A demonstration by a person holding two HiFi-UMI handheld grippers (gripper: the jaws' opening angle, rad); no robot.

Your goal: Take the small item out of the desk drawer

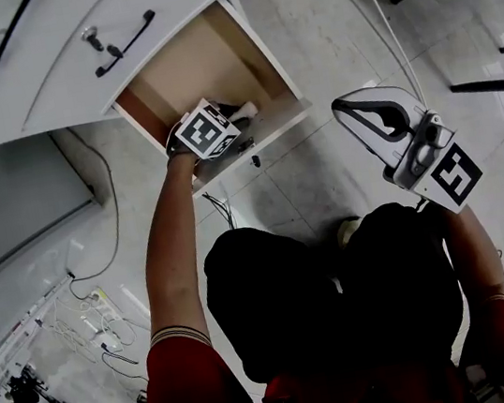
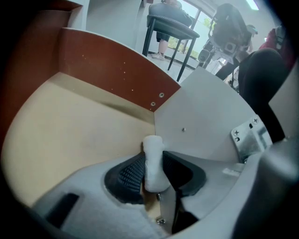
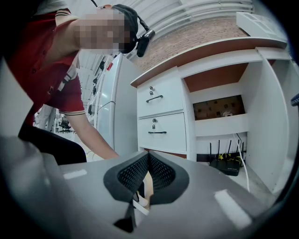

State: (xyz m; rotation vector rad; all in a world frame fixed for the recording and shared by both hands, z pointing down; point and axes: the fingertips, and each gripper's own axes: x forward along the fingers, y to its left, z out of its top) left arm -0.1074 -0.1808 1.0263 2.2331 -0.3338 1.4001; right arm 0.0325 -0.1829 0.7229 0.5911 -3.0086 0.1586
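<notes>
Item: the small item (image 2: 152,151) is a white, rough-skinned stub with a rounded top, standing upright.
Place: it stands inside the open drawer (image 2: 70,121), near the corner where the red-brown wall (image 2: 107,60) meets a white panel (image 2: 205,112).
Left tool: the left tool (image 2: 154,169) points steeply down into the drawer, and both ribbed black pads press on the small item's sides.
Right tool: the right tool (image 3: 148,161) is held level, off to the side of the drawer, with its pad tips touching and nothing between them.
Surface: the surface (image 1: 16,91) is white, with black handles (image 1: 125,43); the drawer's bottom is pale wood.
Room: the floor (image 1: 329,32) is pale tile, with loose cables (image 1: 102,333). The right gripper view shows two white locked drawers (image 3: 161,116) and a black router (image 3: 225,165).
Hidden: in the head view the marker cube (image 1: 207,129) covers the left tool's jaws. In the left gripper view the small item's lower end is lost behind the tool body.
</notes>
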